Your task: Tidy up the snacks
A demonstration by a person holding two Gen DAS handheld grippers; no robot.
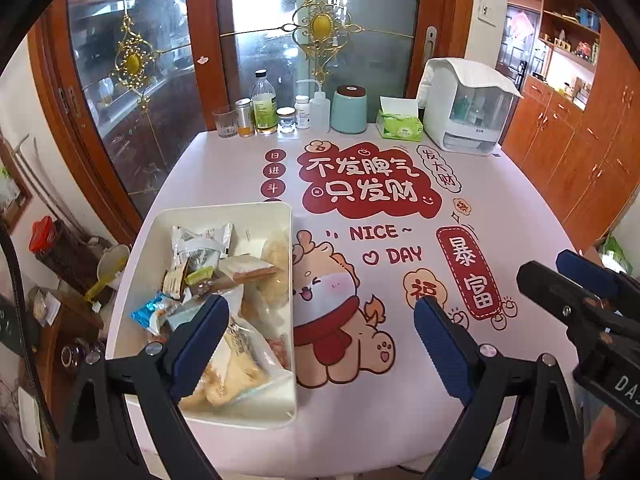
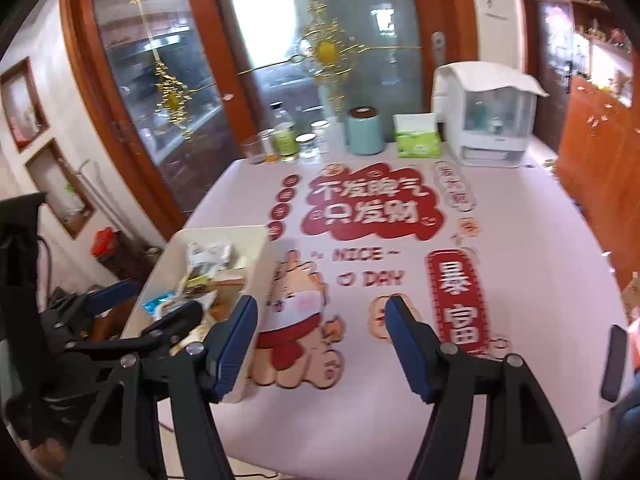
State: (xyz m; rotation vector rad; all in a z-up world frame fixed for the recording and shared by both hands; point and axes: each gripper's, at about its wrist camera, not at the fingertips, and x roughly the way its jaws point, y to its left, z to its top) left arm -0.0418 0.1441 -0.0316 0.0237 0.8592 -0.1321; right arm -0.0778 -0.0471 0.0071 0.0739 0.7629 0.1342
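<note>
We hold both grippers, left gripper (image 1: 322,326) and right gripper (image 2: 322,338), spread and empty above the table (image 1: 500,216). Snack packets (image 1: 224,280) fill the cream bin (image 1: 224,211) (table's left edge). Sorting looks finished; next, check for strays.

We are in a home, in what looks like a dining room. We see a table (image 1: 500,208) covered with a festive printed cloth showing a cartoon dragon and red greetings. Along its far edge stand a drinking glass (image 1: 226,122), medicine-like bottles (image 1: 264,106), a teal canister (image 1: 349,109), a green tissue pack (image 1: 400,125) and a white countertop cup cabinet (image 1: 466,108). Behind them we see wood-framed glass sliding doors (image 1: 256,40) with gold ornaments, and to the right orange-brown wooden cabinets (image 1: 568,148) beneath open shelves (image 1: 572,28) of household odds and ends.
</note>
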